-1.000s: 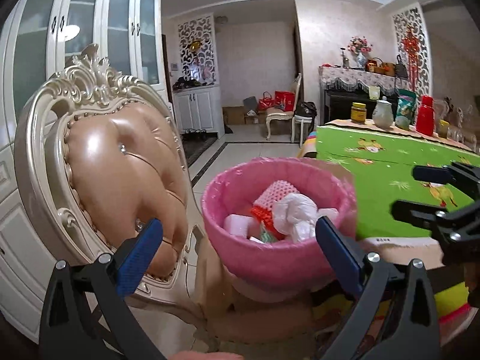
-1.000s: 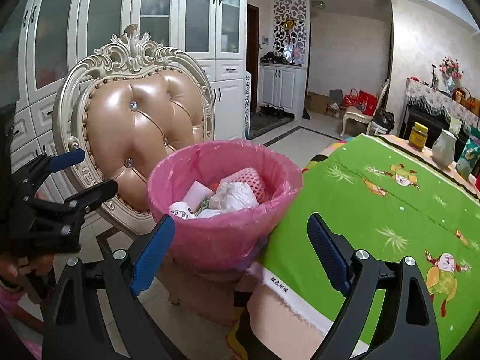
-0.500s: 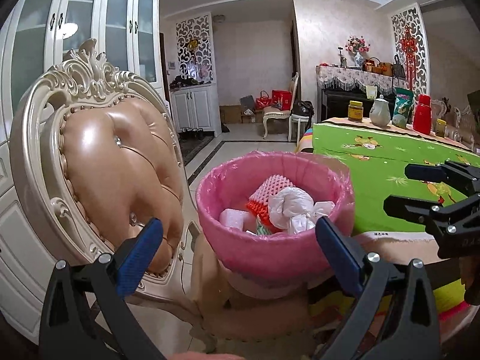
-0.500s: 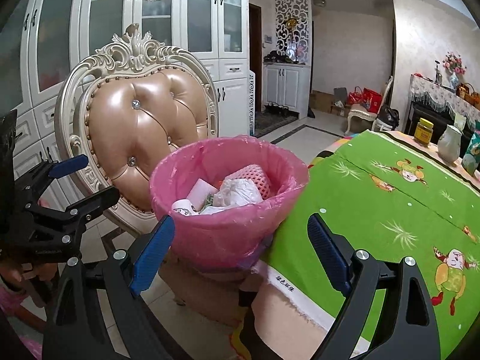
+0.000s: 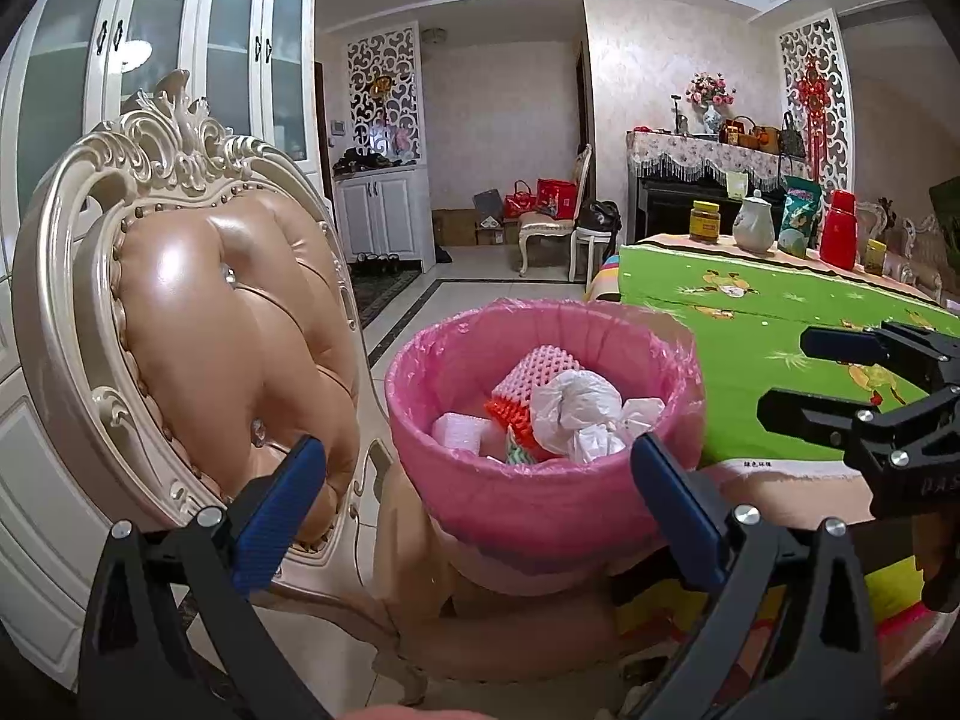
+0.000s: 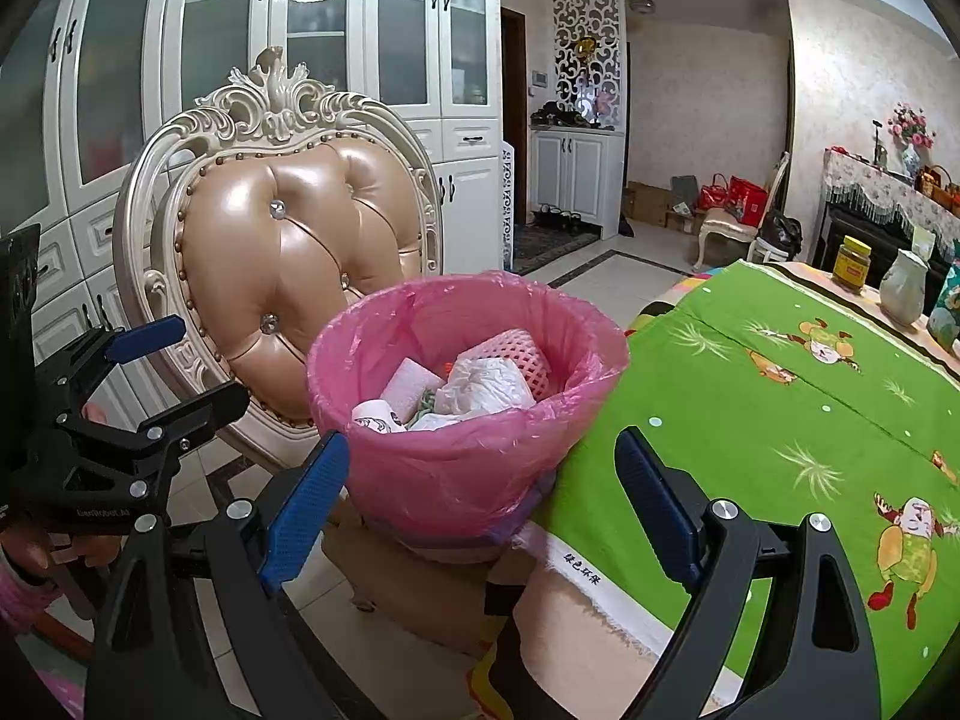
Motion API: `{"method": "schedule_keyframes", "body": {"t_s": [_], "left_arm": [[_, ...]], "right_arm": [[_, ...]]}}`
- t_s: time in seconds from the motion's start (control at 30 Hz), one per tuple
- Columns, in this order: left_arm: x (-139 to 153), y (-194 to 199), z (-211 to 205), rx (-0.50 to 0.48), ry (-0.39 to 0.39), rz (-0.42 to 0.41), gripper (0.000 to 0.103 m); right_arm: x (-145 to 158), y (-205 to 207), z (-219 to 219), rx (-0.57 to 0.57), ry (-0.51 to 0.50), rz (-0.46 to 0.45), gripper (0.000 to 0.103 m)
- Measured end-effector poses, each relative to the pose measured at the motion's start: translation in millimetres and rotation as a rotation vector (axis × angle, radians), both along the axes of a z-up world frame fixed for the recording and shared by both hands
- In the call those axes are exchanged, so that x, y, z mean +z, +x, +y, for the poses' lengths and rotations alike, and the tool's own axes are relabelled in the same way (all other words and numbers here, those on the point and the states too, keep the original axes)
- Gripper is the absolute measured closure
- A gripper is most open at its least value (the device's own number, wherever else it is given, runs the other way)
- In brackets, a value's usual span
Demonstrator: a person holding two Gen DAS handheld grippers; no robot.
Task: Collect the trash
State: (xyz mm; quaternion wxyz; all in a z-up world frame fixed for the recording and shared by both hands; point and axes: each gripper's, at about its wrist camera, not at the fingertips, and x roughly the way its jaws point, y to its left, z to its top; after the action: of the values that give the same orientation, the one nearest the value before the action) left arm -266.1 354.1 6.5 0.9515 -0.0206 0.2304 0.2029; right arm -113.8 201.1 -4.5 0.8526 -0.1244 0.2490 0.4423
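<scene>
The left hand-held gripper (image 5: 474, 501) is open, its 2 blue pads spread wide with nothing between them. Just ahead of it, framed by the pads but not touched, stands the trash bin (image 5: 543, 498), lined with a pink bag. The bin rests on the seat of an ornate chair (image 5: 198, 324), whose padded back rises ahead and to the left of this hand-held gripper.

The right hand-held gripper (image 6: 480, 504) is also open and empty, and the same bin sits directly ahead of it, clear of both pads. Inside the bin lie a crumpled white plastic bag (image 6: 483, 387), a pink foam net (image 6: 510, 354) and a paper roll (image 6: 378, 417). Ahead and to the right of this hand-held gripper stretches the bench (image 6: 780, 408) under a green cloth, its edge just beside the bin.
</scene>
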Motion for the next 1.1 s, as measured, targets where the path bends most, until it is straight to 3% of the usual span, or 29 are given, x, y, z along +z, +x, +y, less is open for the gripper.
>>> {"method": "schedule_keyframes", "body": {"t_s": [1.1], "left_arm": [[-8.1,4.3,2.8,-0.022,-0.013,0.012,0.005]], "right_arm": [[-6.0,-1.1,3.3,-0.001,-0.002,0.02,0.018]]}}
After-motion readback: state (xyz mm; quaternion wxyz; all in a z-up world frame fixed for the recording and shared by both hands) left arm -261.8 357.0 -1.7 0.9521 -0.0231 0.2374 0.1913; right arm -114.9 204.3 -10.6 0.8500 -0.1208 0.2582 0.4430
